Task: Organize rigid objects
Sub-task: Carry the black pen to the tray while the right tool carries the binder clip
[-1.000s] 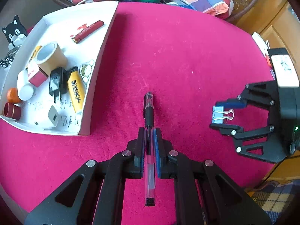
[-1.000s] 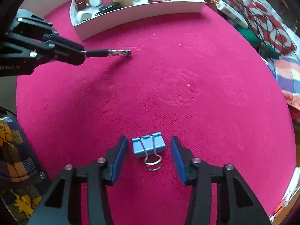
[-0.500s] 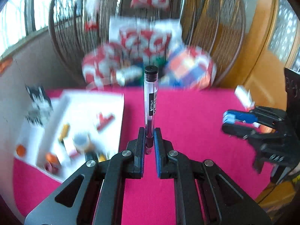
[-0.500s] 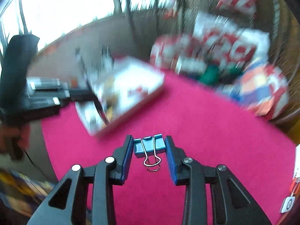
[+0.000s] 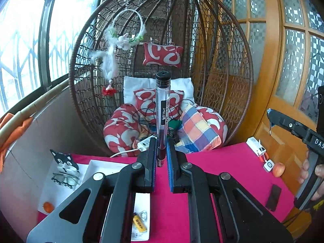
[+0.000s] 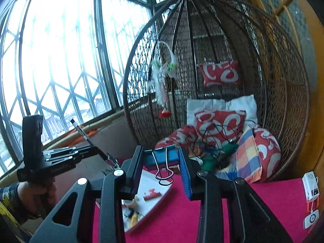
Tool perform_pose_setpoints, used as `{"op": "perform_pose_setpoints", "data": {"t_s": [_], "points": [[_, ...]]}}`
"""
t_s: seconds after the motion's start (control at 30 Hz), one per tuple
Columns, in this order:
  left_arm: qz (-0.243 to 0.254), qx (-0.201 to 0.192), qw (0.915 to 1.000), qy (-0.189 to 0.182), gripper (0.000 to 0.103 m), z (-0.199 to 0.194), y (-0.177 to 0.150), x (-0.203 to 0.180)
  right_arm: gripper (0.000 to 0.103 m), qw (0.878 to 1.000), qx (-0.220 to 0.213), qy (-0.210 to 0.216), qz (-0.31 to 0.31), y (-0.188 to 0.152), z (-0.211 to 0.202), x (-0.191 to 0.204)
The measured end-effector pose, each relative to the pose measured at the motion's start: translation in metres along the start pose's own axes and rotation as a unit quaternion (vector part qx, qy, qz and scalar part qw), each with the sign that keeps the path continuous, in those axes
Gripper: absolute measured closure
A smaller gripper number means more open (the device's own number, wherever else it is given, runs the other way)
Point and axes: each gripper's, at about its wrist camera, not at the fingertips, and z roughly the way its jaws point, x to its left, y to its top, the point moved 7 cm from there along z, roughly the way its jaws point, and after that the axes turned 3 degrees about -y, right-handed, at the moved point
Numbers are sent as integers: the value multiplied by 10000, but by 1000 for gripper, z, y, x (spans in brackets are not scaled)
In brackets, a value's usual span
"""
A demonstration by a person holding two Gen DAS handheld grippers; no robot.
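From the left wrist view, the left gripper (image 5: 161, 158) was clamped tight on the pen (image 5: 162, 109), which stood up out of the jaws, black end cap at the top, its barrel crossing in front of the wicker egg chair (image 5: 162, 60) beyond. Below the jaws lay the pink table (image 5: 222, 162), and down at the near left the white tray (image 5: 97, 165) showed part of its load, a yellow lighter (image 5: 139, 222) among it. A cat-face figure (image 5: 62, 160) sat just left of the tray. Far right, the right gripper (image 5: 271, 115) came into view side-on, a hand (image 5: 316, 174) wrapped round its grip; from this side its jaws couldn't be read.

Over to the right wrist view: the right gripper (image 6: 162, 158) was partly closed, blue pads pressed against either end of the blue binder clip (image 6: 161, 157), wire handles dangling toward the camera, the clip held clear above the table (image 6: 263, 202). The tray (image 6: 149, 188) lay beneath and to the left. At the left, the left gripper (image 6: 95, 151) held the pen (image 6: 87, 137) tilted up and leftward, against the window (image 6: 50, 60).
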Motion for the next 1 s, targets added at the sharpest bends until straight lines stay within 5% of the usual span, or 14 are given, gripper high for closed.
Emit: {"op": "perform_pose_setpoints", "data": {"t_s": [1.0], "points": [[-620, 242, 9967, 473, 95, -23, -28, 152, 69, 9953, 947, 144, -126, -36, 116, 102]]}}
